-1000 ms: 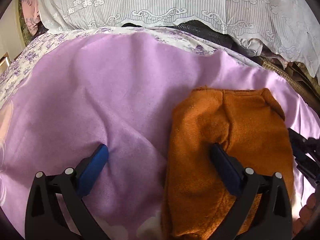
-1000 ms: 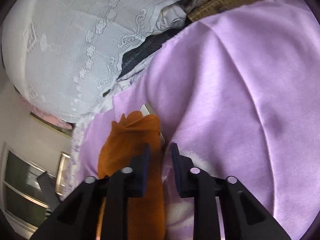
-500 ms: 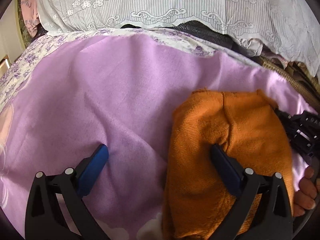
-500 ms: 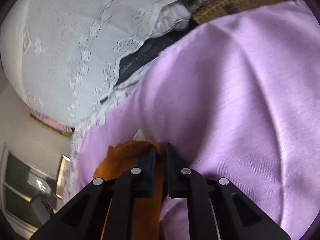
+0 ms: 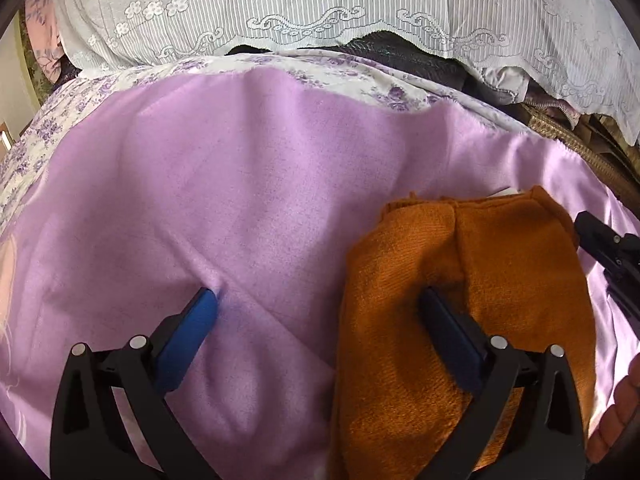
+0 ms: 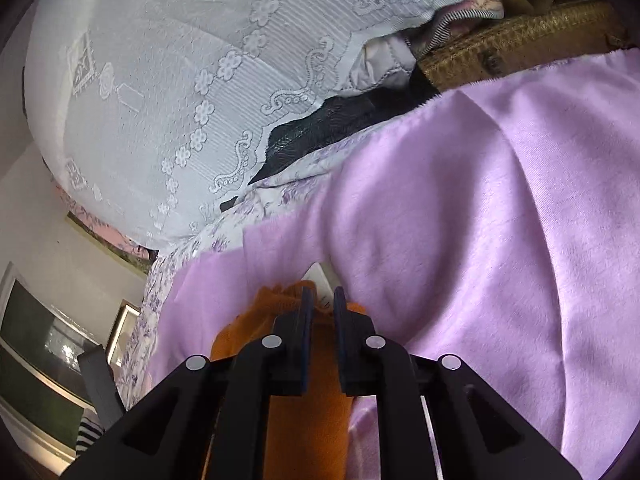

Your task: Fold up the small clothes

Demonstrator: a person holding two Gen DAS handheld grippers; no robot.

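The orange knit garment [image 5: 472, 304] lies folded on the lilac blanket [image 5: 240, 200] spread over the bed. The left claw [image 5: 316, 300] is spread wide, one blue finger pressing the blanket and the other resting on the garment. The right claw [image 6: 320, 300] is nearly closed, pinching the garment's far edge, below a white lace cover [image 6: 168, 80].

The garment [image 5: 472, 320] lies on the blanket's [image 5: 240, 208] right side, pillow [image 5: 320, 4] behind.
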